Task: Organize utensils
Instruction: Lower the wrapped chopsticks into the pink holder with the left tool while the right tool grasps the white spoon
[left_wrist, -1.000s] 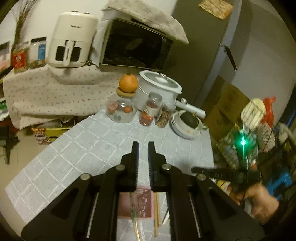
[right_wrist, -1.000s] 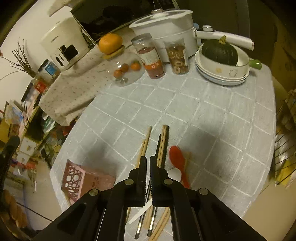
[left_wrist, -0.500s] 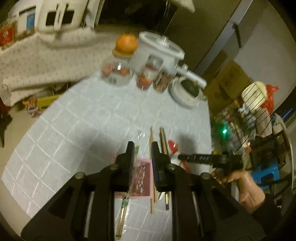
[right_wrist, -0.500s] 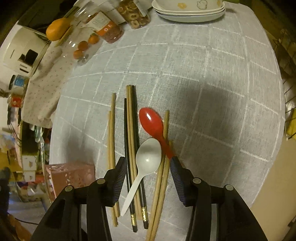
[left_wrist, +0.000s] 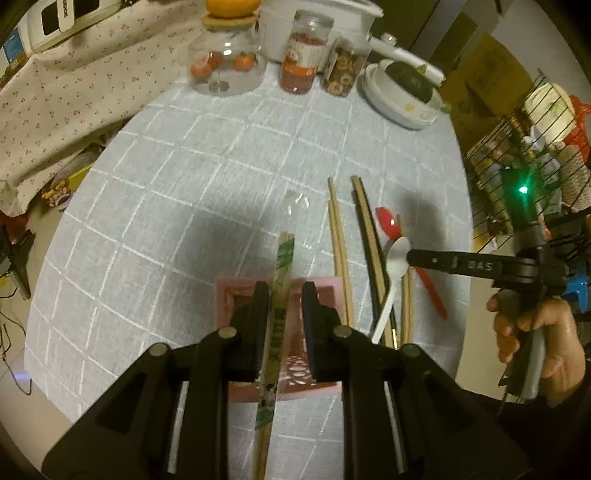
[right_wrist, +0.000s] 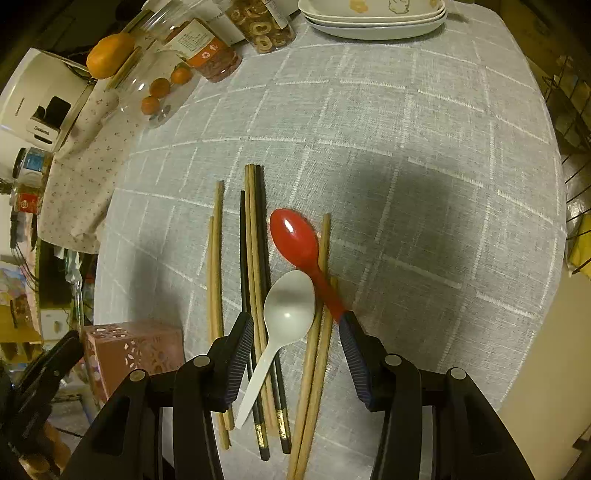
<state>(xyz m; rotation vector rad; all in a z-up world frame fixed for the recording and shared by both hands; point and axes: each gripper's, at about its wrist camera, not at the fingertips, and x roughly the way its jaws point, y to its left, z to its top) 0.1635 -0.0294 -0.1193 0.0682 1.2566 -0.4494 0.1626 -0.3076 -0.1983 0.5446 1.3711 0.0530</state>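
A pink cut-out holder box (left_wrist: 325, 291) (right_wrist: 129, 350) stands on the grey checked tablecloth. A wrapped chopstick pair (left_wrist: 282, 266) lies across its top. My left gripper (left_wrist: 282, 295) is open above the box, fingers either side of that pair, not touching it. Several wooden and black chopsticks (right_wrist: 255, 258) (left_wrist: 365, 229), a white spoon (right_wrist: 288, 310) (left_wrist: 395, 254) and a red spoon (right_wrist: 295, 240) (left_wrist: 388, 223) lie to the right. My right gripper (right_wrist: 295, 332) is open wide over the white spoon's bowl and handle.
At the table's far end stand a glass jar with small oranges (left_wrist: 221, 70), two food jars (left_wrist: 306, 59), stacked white bowls with a dark squash (left_wrist: 402, 92) and a white cooker. A wire rack (left_wrist: 517, 155) stands off the right edge. A floral cloth (left_wrist: 66, 96) lies left.
Both grippers have opened from shut and tilted down toward the table. The right one has moved over the spoons; the left one has come over the pink box.
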